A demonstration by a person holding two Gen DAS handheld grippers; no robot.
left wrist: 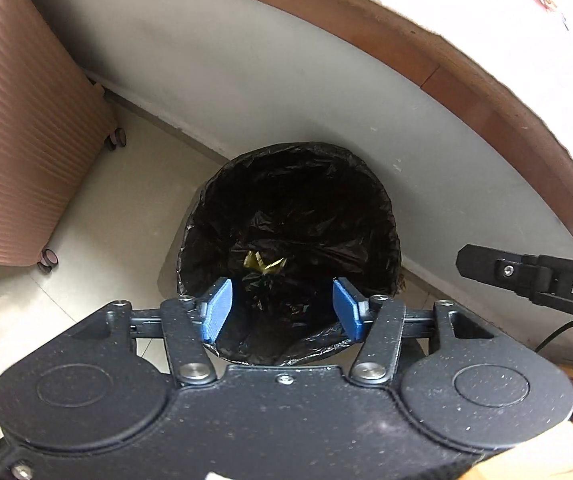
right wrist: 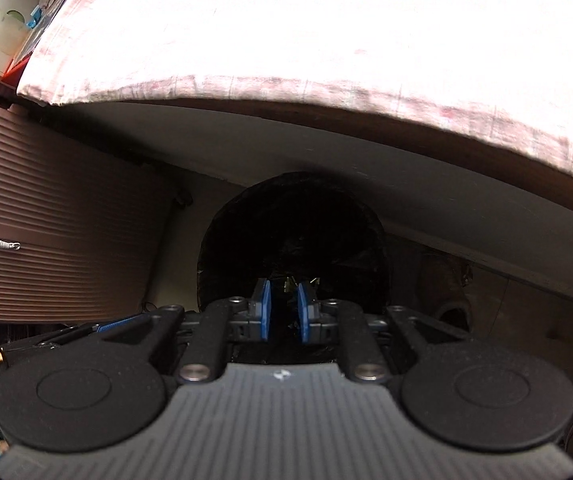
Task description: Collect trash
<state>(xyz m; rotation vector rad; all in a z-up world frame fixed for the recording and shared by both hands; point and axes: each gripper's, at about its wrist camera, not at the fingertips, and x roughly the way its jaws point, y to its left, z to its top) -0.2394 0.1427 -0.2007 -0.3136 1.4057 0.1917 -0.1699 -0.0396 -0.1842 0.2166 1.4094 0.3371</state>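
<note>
**Both grippers held over the lined bin; wrapper at the bottom**

Your left gripper [left wrist: 282, 306] was above the near rim of the bin [left wrist: 366, 200], its blue pads [left wrist: 218, 308] spread wide with nothing between them. The bin stood on the tiled floor [left wrist: 98, 224] against the grey wall [left wrist: 246, 72], lined with a black bag [left wrist: 314, 332]. A crumpled yellow wrapper [left wrist: 265, 263] lay deep inside the bag, near the bottom, well below the pads.

Your right gripper [right wrist: 284, 310] also pointed into the bin [right wrist: 222, 240]. Its pads [right wrist: 265, 312] stood close together with a narrow gap showing; the view there was too dark to tell whether anything was held between them. A small glint of yellow [right wrist: 288, 282] showed just past the tips.

A ribbed pink suitcase [left wrist: 18, 140] on wheels stood left of the bin, apart from it. A cloth-covered ledge [right wrist: 326, 40] overhung the wall above.
</note>
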